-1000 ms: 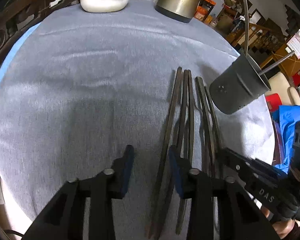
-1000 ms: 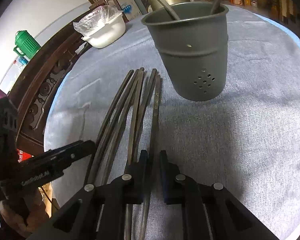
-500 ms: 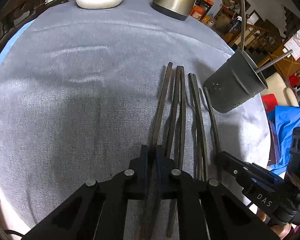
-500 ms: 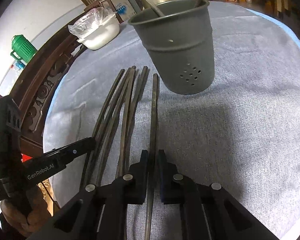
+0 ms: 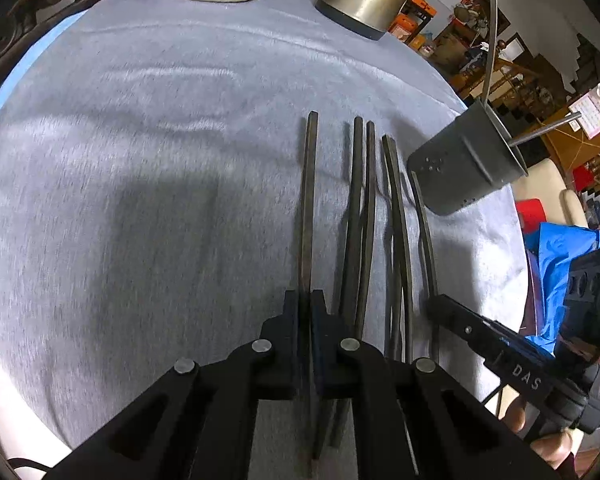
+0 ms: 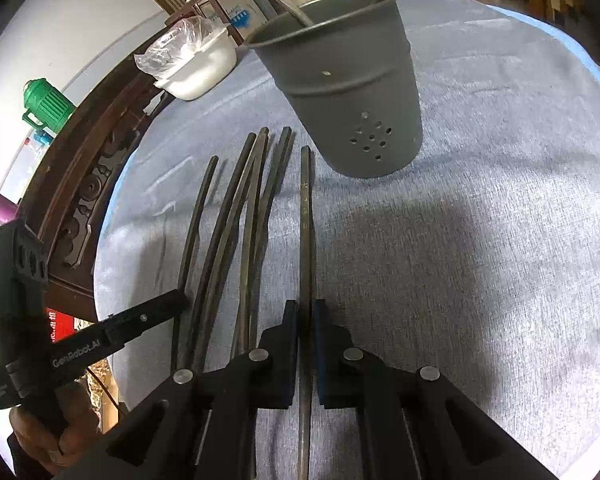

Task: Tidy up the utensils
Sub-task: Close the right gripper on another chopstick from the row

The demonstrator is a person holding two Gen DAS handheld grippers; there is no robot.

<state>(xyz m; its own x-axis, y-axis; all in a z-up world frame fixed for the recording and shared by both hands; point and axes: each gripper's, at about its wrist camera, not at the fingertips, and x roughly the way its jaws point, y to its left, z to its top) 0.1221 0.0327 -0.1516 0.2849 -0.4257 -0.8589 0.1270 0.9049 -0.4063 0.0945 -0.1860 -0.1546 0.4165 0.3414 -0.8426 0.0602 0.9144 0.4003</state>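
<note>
We had each gripper, left point(image 5: 305, 312) and right point(image 6: 306, 320), clamped on a chopstick, bound for the cup point(image 6: 344, 88) up top

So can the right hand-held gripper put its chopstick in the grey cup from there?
Probably yes. The right hand-held gripper is shut on one chopstick, and the grey cup stands upright just ahead with an open top. Only bare cloth lies between them. Two utensils already in the cup leave room.
</note>
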